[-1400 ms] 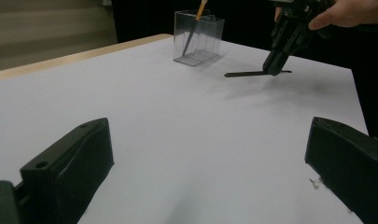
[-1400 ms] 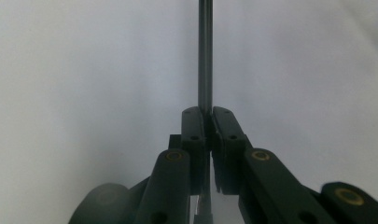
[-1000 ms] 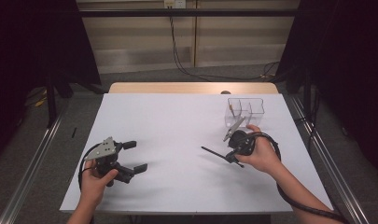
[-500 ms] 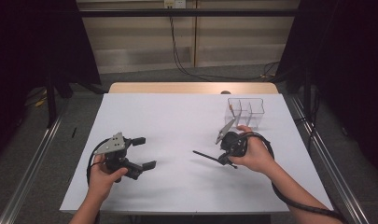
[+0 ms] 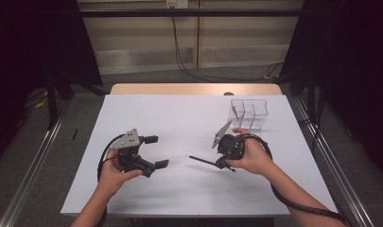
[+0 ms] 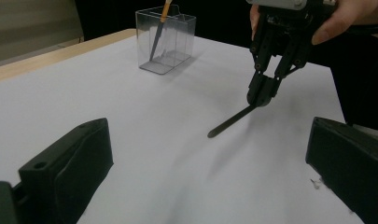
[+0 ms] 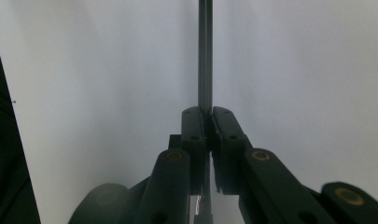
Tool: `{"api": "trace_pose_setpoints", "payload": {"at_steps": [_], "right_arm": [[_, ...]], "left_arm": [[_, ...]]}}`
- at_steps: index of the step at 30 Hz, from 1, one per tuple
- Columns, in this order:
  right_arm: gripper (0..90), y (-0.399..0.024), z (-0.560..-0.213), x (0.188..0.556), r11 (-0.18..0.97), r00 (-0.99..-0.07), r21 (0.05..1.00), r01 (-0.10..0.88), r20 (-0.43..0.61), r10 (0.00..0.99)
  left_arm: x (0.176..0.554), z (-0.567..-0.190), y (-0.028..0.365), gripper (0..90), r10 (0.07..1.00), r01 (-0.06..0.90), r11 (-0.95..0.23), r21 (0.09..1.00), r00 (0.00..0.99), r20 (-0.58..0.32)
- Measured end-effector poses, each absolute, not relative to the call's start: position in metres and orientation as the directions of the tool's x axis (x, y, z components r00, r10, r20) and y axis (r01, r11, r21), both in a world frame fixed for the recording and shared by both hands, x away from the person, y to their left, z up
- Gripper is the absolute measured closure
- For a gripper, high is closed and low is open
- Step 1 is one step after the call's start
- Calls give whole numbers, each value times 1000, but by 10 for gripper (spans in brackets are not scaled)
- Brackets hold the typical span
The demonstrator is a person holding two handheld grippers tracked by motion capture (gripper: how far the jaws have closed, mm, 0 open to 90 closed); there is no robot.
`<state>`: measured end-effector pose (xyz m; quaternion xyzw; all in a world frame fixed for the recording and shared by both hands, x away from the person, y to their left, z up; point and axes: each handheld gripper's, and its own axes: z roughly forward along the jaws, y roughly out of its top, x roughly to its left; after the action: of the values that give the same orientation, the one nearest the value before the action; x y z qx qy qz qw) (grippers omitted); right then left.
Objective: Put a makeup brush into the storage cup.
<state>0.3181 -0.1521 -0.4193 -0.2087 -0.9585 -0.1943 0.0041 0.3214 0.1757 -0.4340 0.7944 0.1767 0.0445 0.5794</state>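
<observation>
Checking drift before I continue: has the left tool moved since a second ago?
Yes. The left tool has moved toward the table's middle, away from the white table's left edge, toward the clear box.

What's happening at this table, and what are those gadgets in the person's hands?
A person works at a white table with a handheld gripper in each hand. The right gripper is clamped on a thin dark stick, held just above the table. The left gripper is open and empty. A clear divided box at the far side holds an orange-tipped stick.
</observation>
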Motion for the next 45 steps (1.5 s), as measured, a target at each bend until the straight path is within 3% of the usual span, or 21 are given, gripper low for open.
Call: {"api": "trace_pose_setpoints", "payload": {"at_steps": [17, 24, 45], "right_arm": [[845, -139, -418, 316, 860, -933, 366, 357, 95, 347], [845, -132, -416, 315, 869, -942, 364, 335, 92, 324], [845, -123, -406, 315, 878, -957, 383, 288, 86, 276]], "left_arm": [[332, -432, 131, 50, 255, 212, -429, 878, 961, -108], [334, -429, 115, 85, 221, 178, -552, 815, 973, -64], [338, -427, 92, 358, 134, 135, -717, 683, 989, -55]]}}
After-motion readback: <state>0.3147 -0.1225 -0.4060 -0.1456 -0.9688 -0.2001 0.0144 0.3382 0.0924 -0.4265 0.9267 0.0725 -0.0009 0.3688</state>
